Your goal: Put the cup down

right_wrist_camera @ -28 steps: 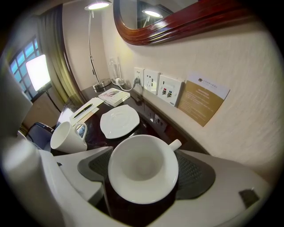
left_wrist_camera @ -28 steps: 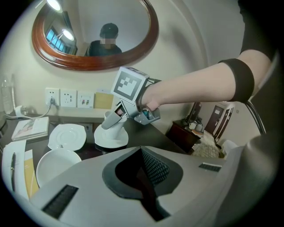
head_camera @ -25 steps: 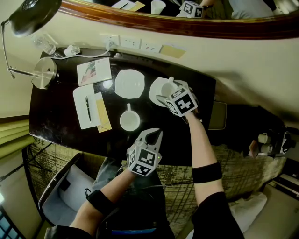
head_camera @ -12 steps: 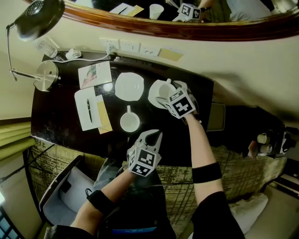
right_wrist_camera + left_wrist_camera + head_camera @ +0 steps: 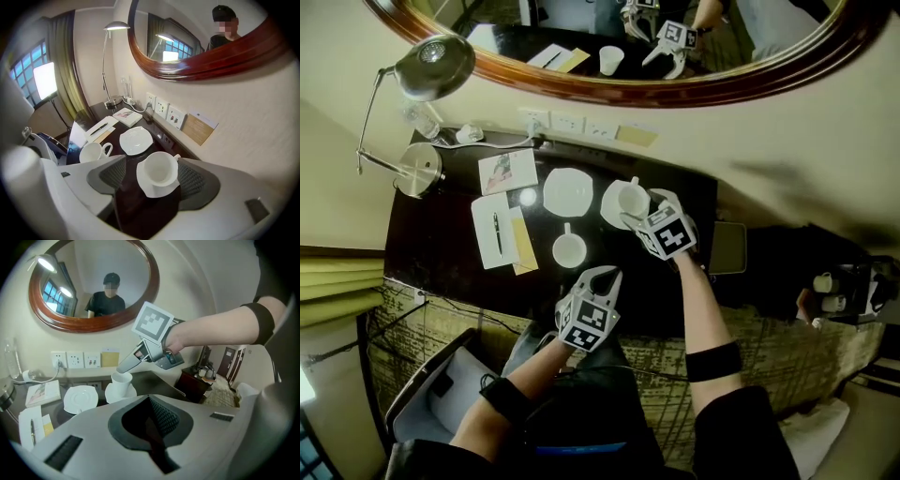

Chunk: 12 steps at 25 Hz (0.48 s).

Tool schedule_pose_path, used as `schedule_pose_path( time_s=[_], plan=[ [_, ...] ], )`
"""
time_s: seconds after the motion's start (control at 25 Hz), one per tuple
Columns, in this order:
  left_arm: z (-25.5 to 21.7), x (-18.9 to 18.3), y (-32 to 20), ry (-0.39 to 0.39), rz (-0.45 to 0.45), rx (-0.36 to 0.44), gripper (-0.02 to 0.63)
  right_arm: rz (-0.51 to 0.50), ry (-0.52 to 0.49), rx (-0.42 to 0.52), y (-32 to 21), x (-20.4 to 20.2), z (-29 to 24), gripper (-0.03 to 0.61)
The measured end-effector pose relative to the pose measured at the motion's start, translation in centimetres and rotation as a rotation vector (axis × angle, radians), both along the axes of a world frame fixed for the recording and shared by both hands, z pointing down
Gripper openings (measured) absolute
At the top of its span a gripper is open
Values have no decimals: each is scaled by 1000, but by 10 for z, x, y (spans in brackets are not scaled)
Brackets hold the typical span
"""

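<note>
Cup (image 5: 159, 169) white, on white saucer (image 5: 150, 190). Second cup (image 5: 93, 152) and spare saucer (image 5: 136, 139) also white. Tabletop (image 5: 441, 244) glossy, near-black. Left hand-held gripper (image 5: 605, 275): pale grey shell, black cross-hatched pads (image 5: 161, 416), marker cube (image 5: 589, 322) in black-and-white squares. Mirror frame (image 5: 675, 94) red-brown wood. Lamp (image 5: 436, 66) silver. Notepad (image 5: 492, 230) white, pen (image 5: 497, 225) black, slip (image 5: 523, 246) yellow. Wall (image 5: 750, 131) cream.

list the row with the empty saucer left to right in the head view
lamp base → booklet → empty saucer → cup on its own saucer
</note>
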<state>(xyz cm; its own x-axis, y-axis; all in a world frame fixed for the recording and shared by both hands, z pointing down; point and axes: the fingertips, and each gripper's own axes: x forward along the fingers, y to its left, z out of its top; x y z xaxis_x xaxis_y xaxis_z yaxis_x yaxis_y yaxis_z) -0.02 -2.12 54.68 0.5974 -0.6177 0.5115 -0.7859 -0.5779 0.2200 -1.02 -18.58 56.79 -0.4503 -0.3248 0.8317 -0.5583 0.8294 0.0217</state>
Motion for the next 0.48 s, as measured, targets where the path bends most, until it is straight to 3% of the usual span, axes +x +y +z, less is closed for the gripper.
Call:
schedule_pose_path(
  time_s=[0.12, 0.28, 0.36, 0.48],
  plan=[
    [-13, -8, 8, -8, 1, 21, 7, 36, -30, 16, 19, 6, -18, 261],
    [-27, -28, 15, -15, -33, 32, 7, 109, -64, 44, 44, 19, -39, 65],
    [-32, -38, 15, -19, -56, 33, 7, 142, -90, 50, 57, 25, -47, 16],
    [-41, -53, 14, -26, -87, 40, 7, 178, -147, 50, 77, 29, -58, 2]
  ],
)
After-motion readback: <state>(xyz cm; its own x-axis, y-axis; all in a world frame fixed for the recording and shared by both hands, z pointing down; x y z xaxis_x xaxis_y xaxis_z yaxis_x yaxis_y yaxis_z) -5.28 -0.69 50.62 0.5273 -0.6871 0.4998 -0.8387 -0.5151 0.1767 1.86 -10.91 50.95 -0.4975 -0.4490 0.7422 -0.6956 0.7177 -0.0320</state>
